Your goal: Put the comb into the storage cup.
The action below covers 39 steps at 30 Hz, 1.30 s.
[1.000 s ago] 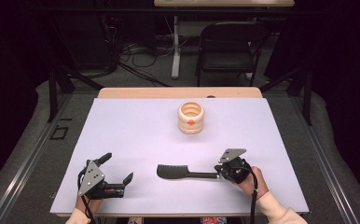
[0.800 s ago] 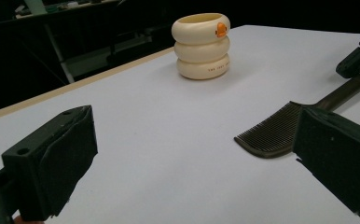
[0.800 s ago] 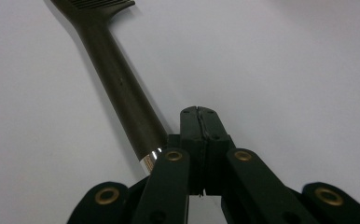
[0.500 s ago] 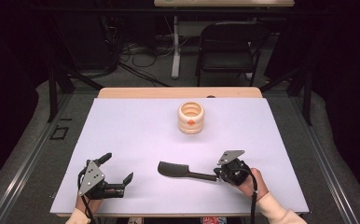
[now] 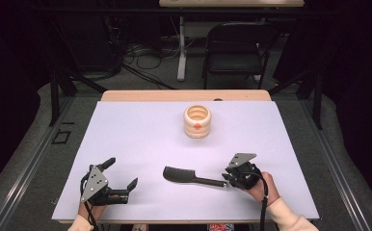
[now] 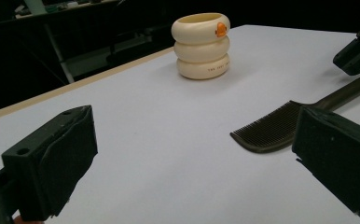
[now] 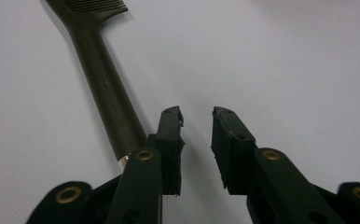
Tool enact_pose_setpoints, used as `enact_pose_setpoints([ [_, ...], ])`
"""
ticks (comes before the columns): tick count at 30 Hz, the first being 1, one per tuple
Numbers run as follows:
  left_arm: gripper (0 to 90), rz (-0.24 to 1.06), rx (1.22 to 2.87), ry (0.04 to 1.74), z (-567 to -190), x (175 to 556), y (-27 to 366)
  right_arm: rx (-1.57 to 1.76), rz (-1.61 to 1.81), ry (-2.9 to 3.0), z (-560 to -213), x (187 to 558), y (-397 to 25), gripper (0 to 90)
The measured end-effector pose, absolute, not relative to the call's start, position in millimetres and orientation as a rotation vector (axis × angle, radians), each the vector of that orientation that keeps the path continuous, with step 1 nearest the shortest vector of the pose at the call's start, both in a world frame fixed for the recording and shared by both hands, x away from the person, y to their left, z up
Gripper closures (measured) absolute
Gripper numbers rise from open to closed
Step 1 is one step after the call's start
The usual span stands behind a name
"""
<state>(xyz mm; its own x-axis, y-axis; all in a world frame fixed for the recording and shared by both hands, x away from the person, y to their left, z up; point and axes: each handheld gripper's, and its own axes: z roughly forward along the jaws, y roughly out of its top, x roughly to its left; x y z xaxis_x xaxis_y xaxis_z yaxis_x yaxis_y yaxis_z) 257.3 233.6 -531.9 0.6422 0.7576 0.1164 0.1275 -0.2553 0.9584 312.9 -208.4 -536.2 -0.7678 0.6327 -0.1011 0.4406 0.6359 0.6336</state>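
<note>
On the white bench (image 5: 140,130), seen from the high view, a dark comb (image 5: 190,176) lies at about 6 o'clock from the middle, with its toothed head toward 9 o'clock and its thin handle toward 3 o'clock. At about 12 o'clock from the comb, well apart from it, stands a cream ringed holder (image 5: 197,121) (three stacked rings, with a small orange mark on the side); it is upright and its top is open.

The right tool (image 5: 228,177) is at about 4 o'clock on the bench, held by the person's right hand (image 5: 261,185), just at the end of the comb handle. In the right gripper view its two black jaws stand a little apart with bare bench between them, so the right tool (image 7: 197,133) is open and grips nothing. The comb handle (image 7: 106,88) lies just beside the left jaw in this view, on its outer side; whether they touch I cannot tell.

The left tool (image 5: 121,179) is at about 8 o'clock on the bench, near the front edge and well apart from the comb. In the left gripper view its jaws are wide apart and empty, and between them one sees the comb head (image 6: 273,128) and, farther off, the ringed holder (image 6: 201,45).
</note>
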Motion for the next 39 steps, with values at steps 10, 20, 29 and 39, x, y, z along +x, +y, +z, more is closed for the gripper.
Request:
enact_pose_setpoints([
  [10, 0.0, 0.708, 1.755, 0.717, -532, 257, 233, 0.876, 0.876, 2.544, -530, 315, -213, 50.6],
  [20, 0.0, 0.706, 1.755, 0.717, -532, 257, 233, 0.888, 0.868, 2.565, -525, 317, -215, 31.4],
  [29, 0.0, 0.707, 1.757, 0.719, -532, 258, 233, 0.872, 0.878, 2.601, -519, 316, -209, 17.4],
  [39, 0.0, 0.711, 1.758, 0.722, -532, 258, 233, 0.829, 0.876, 2.625, -511, 315, -205, 8.1],
])
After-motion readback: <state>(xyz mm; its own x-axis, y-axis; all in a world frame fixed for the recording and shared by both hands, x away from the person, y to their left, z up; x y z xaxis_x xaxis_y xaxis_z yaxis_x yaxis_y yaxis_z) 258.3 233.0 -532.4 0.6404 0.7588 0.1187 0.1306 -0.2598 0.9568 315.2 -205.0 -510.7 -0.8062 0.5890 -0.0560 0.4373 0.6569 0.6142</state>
